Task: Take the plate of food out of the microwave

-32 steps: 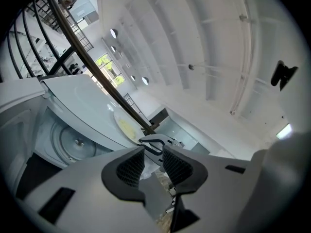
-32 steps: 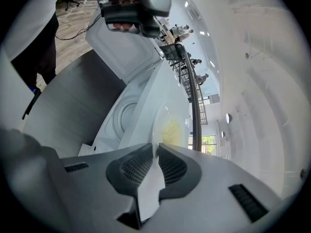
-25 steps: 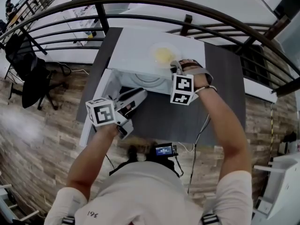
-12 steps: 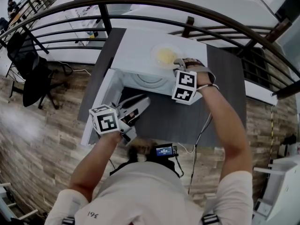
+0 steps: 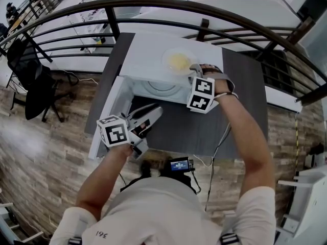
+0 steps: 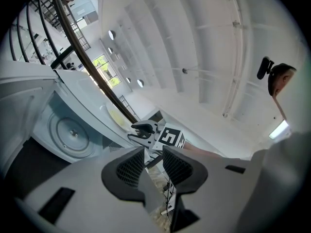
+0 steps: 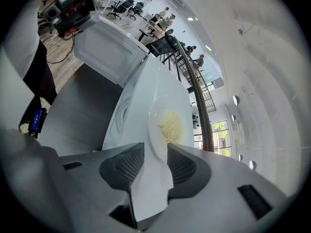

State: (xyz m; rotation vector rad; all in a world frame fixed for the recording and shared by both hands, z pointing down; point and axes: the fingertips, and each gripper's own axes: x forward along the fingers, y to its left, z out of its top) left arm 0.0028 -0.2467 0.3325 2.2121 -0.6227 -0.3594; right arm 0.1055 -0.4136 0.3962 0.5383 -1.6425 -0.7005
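1. While the right gripper [image 5: 193,71] had just been opening its jaws to their widest, the microwave [image 5: 148,49] carried the plate [image 5: 166,60] on its flat top, directly ahead of those jaws. The plate was therefore already out of the oven. No lip was visible on the top surface, so a sideways drag during withdrawal would probably have slid the plate toward an edge.
2. The door [image 5: 106,118] stood open, to the left of the left gripper [image 6: 153,165]. That gripper's jaws stood a narrow gap apart with nothing between them, in front of the empty cavity [image 5: 161,90]. A careless swing of this gripper could have struck the door or the housing and jolted the plate resting above.
3. The plate's near rim lay between the right jaws, but the pads were not pressing on it. A retreat that was tilted or off the jaw line would likely have hooked the rim on one pad and lifted or turned the plate.
4. The food [image 5: 179,62] lay in the plate's middle, just beyond the right jaw tips. Any such tip or jolt could have spilled it onto the microwave top.
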